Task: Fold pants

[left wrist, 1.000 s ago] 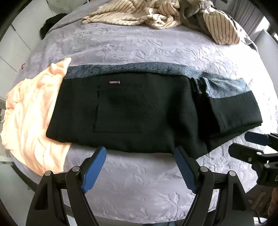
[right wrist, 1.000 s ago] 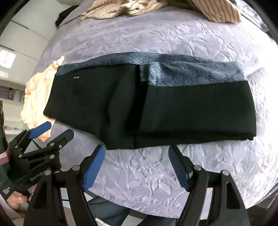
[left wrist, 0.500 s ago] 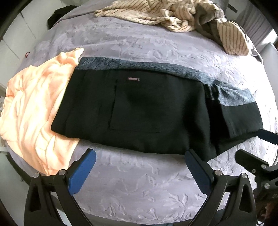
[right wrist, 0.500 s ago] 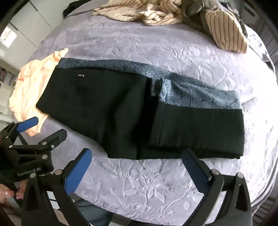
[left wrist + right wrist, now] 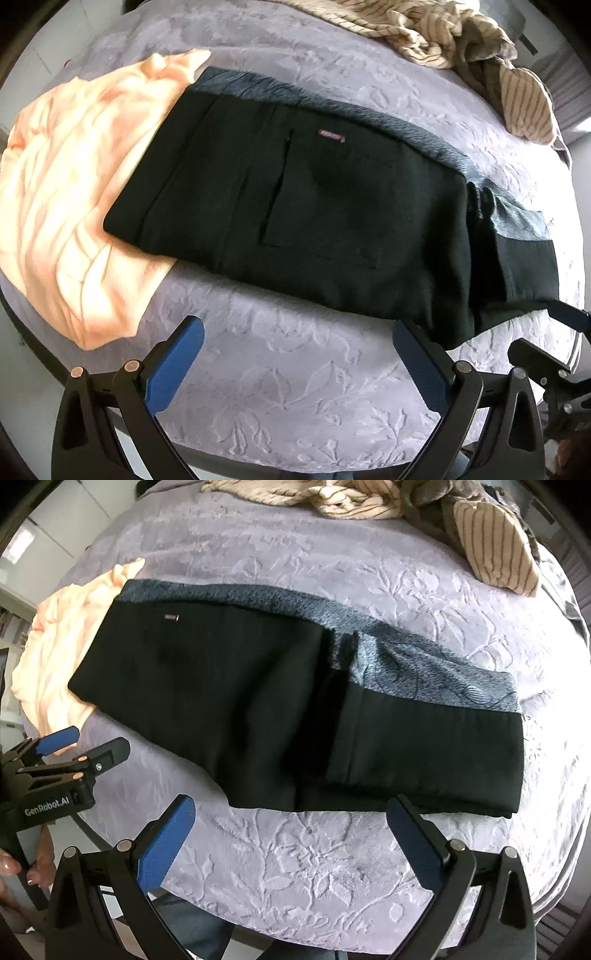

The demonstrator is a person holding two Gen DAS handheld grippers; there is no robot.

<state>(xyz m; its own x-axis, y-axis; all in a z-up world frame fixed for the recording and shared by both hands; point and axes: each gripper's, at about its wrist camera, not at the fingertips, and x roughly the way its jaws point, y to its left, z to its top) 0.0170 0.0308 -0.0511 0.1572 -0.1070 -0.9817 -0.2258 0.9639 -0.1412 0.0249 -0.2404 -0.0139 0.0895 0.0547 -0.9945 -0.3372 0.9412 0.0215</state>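
Black pants lie folded in a long band across the lilac bedspread, with a grey patterned strip along the far edge and a small label near the waist. My left gripper hangs open above the bare cover just in front of the pants' near edge, nothing between its blue pads. My right gripper is open too, in front of the pants' right half, also empty. The left gripper shows at the left of the right wrist view, held by a hand.
A peach garment lies at the left, partly under the pants' end. Striped beige clothes are heaped at the far side of the bed. The bed's near edge runs just below both grippers. White cupboards stand at the far left.
Both grippers' jaws have spread wider, still empty. In the left wrist view the pants have slid right and grown, with more of the peach garment showing; in the right wrist view they now lie slanted.
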